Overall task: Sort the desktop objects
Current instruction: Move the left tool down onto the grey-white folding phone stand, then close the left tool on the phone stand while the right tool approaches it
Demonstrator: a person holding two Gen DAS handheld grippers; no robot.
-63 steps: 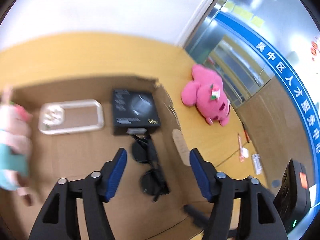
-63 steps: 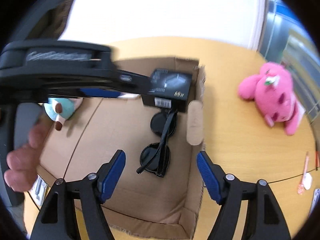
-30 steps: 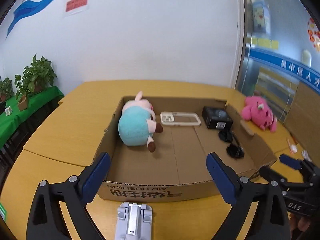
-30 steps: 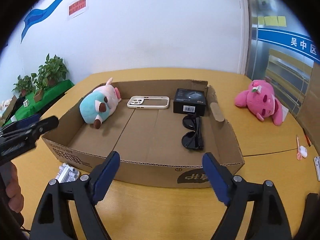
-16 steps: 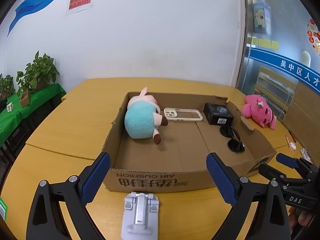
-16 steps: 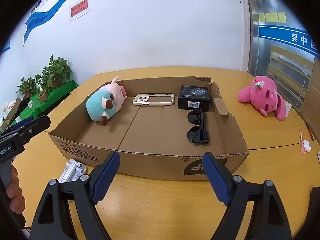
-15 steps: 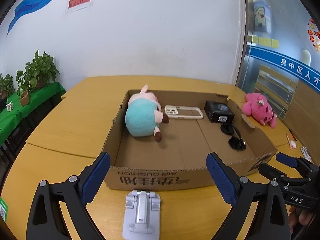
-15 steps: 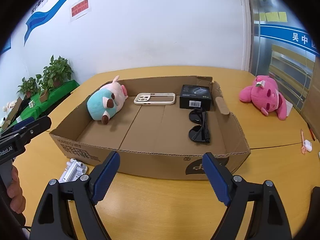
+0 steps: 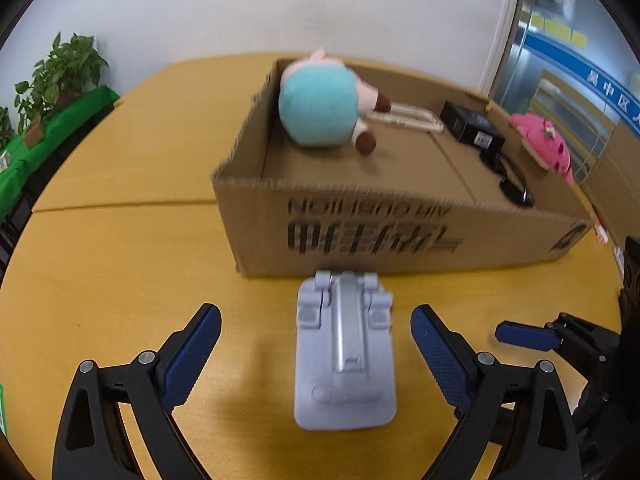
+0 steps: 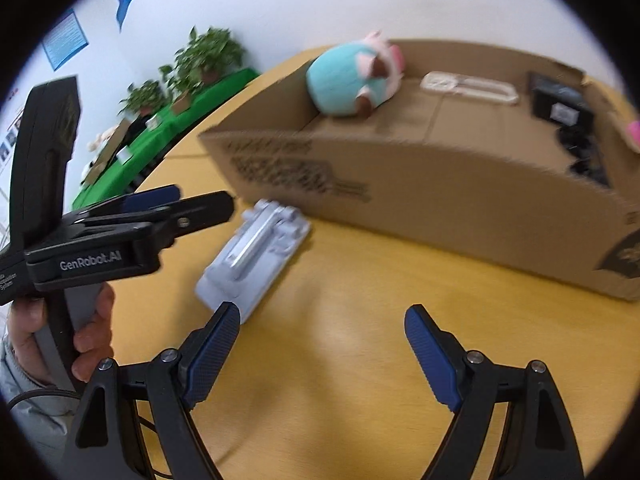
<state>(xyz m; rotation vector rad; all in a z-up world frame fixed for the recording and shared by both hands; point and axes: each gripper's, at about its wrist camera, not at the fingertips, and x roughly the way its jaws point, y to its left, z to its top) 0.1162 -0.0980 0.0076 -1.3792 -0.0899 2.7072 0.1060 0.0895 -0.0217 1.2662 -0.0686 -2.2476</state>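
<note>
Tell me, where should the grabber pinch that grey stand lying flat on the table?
Probably across its two long side edges, coming down from above. The grey stand lies flat on the table, long and narrow, already lined up between the open left gripper fingers. The raised hinge end near the cardboard box looks lumpy, so pinch the plain middle part.

The left wrist camera is looking steeply down along its open fingers, close above the grey phone stand (image 9: 345,356) and facing the cardboard box (image 9: 400,236) head-on. The right wrist camera is sitting further right, angling leftward and down across the yellow table (image 10: 360,340). Both views are sharing the stand, the box and the teal plush (image 10: 344,80).
</note>
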